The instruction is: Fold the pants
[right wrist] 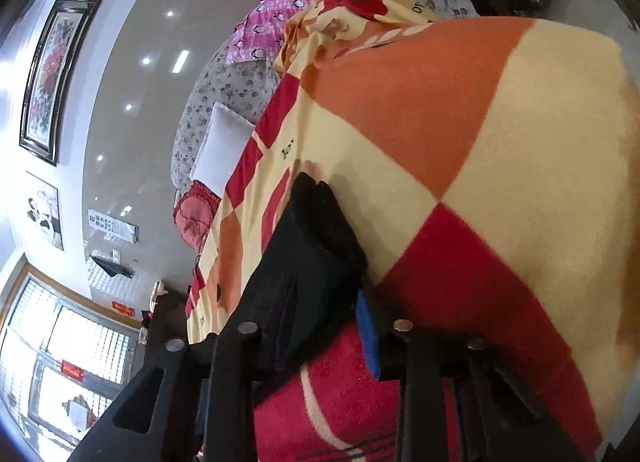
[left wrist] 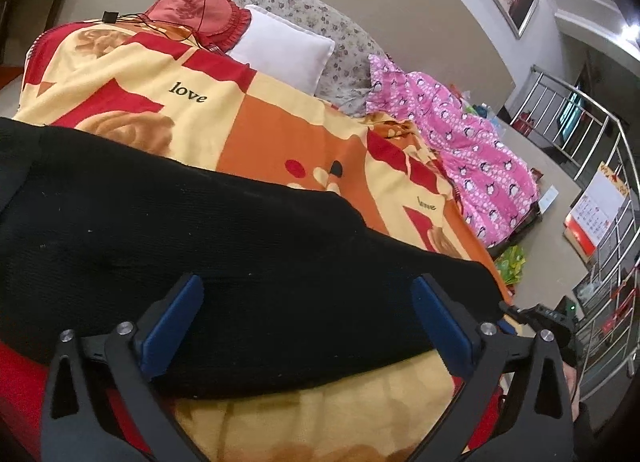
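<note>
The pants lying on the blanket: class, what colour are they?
Plain black. The pants show best in the left wrist view, spread across the patterned blanket.

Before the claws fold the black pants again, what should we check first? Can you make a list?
1. Left claw open over the black pants: ok.
2. Right claw pinching the pants: it looks shut on the fabric, ok.
3. Pants lying flat on the blanket: ok in the left wrist view, no big wrinkles.
4. Pants' far end: cannot tell, out of view.
5. Pink penguin cloth clear of the pants: ok.
</note>
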